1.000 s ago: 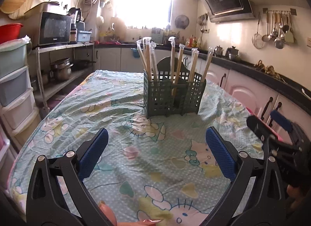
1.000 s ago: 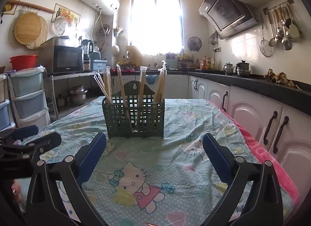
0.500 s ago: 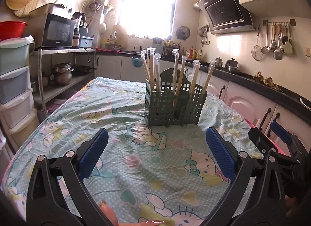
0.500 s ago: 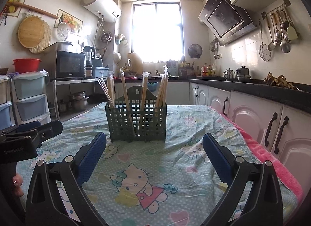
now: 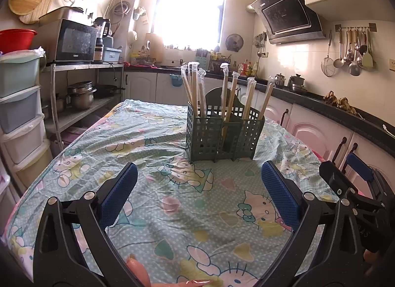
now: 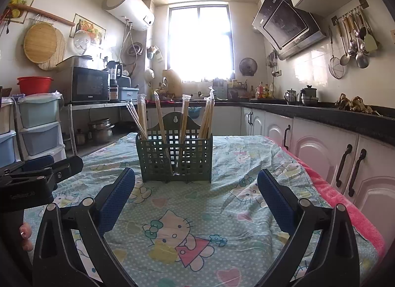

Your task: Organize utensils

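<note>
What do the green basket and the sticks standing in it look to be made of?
Basket: likely moulded plastic, matt dark green, judging by its even square grid walls. Sticks: probably wood or bamboo chopsticks, pale tan, each in a clear glossy wrapper that crinkles at the top.

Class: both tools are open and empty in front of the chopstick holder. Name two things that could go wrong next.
1. The wrapped chopsticks lean at different angles, so gripping one could drag others out.
2. The holder looks light and stands on a wrinkled cloth; a nudge from either tool might tip it.
</note>
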